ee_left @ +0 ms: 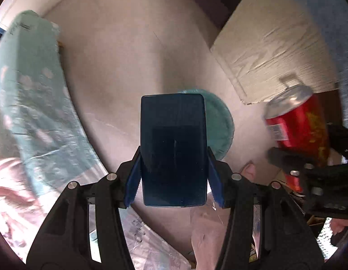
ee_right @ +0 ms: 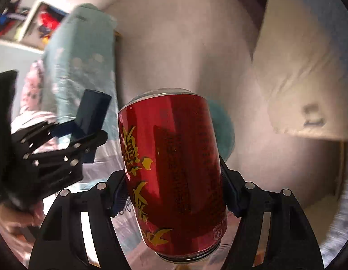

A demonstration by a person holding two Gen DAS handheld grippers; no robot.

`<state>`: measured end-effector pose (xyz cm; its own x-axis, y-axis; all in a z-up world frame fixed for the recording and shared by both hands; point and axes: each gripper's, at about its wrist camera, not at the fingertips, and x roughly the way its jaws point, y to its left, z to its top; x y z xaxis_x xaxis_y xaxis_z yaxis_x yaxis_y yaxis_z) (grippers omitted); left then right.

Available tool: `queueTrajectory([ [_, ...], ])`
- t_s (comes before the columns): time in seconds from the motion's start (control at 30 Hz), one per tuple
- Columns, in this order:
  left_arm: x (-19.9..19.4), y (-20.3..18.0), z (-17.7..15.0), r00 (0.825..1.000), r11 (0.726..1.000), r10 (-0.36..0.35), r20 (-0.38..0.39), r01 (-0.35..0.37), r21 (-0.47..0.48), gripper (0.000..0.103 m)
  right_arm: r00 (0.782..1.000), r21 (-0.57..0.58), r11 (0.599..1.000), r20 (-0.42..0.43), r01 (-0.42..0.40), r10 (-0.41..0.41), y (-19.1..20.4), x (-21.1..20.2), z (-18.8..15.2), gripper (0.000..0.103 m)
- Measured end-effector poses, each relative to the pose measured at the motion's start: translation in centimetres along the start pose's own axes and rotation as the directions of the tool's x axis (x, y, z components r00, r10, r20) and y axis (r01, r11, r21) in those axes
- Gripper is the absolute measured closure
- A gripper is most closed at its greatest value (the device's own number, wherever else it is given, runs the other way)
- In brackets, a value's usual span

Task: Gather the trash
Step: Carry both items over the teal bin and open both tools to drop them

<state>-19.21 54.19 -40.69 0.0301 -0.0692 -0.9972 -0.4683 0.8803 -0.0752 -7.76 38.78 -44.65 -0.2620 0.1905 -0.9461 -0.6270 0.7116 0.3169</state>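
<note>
My left gripper (ee_left: 174, 180) is shut on a flat dark blue box (ee_left: 173, 148), holding it upright above the floor; the box also shows at the left of the right wrist view (ee_right: 91, 114), with the left gripper (ee_right: 84, 144) around it. My right gripper (ee_right: 174, 193) is shut on a red drink can (ee_right: 174, 171) with gold lettering, tilted slightly. The can shows at the right of the left wrist view (ee_left: 297, 121), held by the right gripper (ee_left: 308, 157).
A round teal object (ee_left: 218, 126) lies on the pale floor (ee_left: 133, 45) behind the box. A teal flowered quilt (ee_left: 32, 85) and pink bedding (ee_left: 7, 191) lie at the left. A white cloth-covered block (ee_left: 275, 51) stands at the right. A clear plastic bag (ee_left: 147, 236) lies below.
</note>
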Motion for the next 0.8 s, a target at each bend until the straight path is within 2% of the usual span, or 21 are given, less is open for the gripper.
queueTrajectory([
  [0.13, 7.1, -0.4, -0.3, 0.997, 0.999, -0.037, -0.068, 0.035, -0.023, 0.053, 0.995, 0.017, 0.999, -0.093, 0.042, -0.040, -2.0, 8.3, 0.8, 0.034],
  [0.23, 10.8, -0.3, -0.1, 0.994, 0.999, -0.026, -0.103, 0.023, -0.035, 0.053, 0.988, 0.017, 0.996, -0.126, 0.091, -0.088, -3.1, 11.6, 1.5, 0.034],
  [0.3, 11.9, -0.1, -0.3, 0.993, 0.999, -0.022, -0.113, 0.018, -0.038, 0.053, 0.988, 0.016, 0.996, -0.130, 0.090, -0.087, -3.9, 12.6, 2.0, 0.034],
  [0.37, 12.7, -0.2, -0.1, 0.991, 0.999, -0.031, -0.128, 0.027, -0.034, 0.053, 0.986, 0.006, 0.996, -0.137, 0.094, -0.092, -3.9, 13.1, 2.9, 0.034],
  [0.5, 13.2, -0.3, 0.3, 0.992, 1.000, 0.002, -0.127, -0.003, -0.010, 0.053, 0.987, -0.035, 0.995, -0.127, 0.097, -0.100, -4.0, 12.5, 2.9, 0.033],
  [0.57, 12.8, -0.3, 0.3, 0.992, 1.000, 0.005, -0.122, -0.007, -0.016, 0.046, 0.987, -0.034, 0.995, -0.129, 0.089, -0.093, -4.0, 12.2, 2.9, 0.033],
  [0.63, 12.3, -0.5, 0.2, 0.993, 1.000, 0.013, -0.118, -0.014, -0.008, 0.035, 0.989, -0.026, 0.997, -0.125, 0.078, -0.080, -4.7, 12.4, 3.2, 0.022],
  [0.7, 12.3, -0.5, 0.3, 0.993, 1.000, 0.009, -0.114, -0.009, 0.002, 0.029, 0.991, -0.024, 0.997, -0.110, 0.073, -0.076, -4.6, 11.7, 3.2, 0.017],
  [0.73, 12.1, -0.7, 0.3, 0.993, 1.000, 0.004, -0.115, -0.004, 0.001, 0.024, 0.991, -0.018, 0.997, -0.112, 0.069, -0.071, -4.7, 11.6, 3.2, 0.017],
  [0.8, 12.0, -0.8, 0.4, 0.994, 1.000, 0.005, -0.114, -0.005, -0.001, 0.022, 0.992, 0.002, 0.998, -0.110, 0.069, -0.069, -4.9, 11.2, 3.2, 0.017],
])
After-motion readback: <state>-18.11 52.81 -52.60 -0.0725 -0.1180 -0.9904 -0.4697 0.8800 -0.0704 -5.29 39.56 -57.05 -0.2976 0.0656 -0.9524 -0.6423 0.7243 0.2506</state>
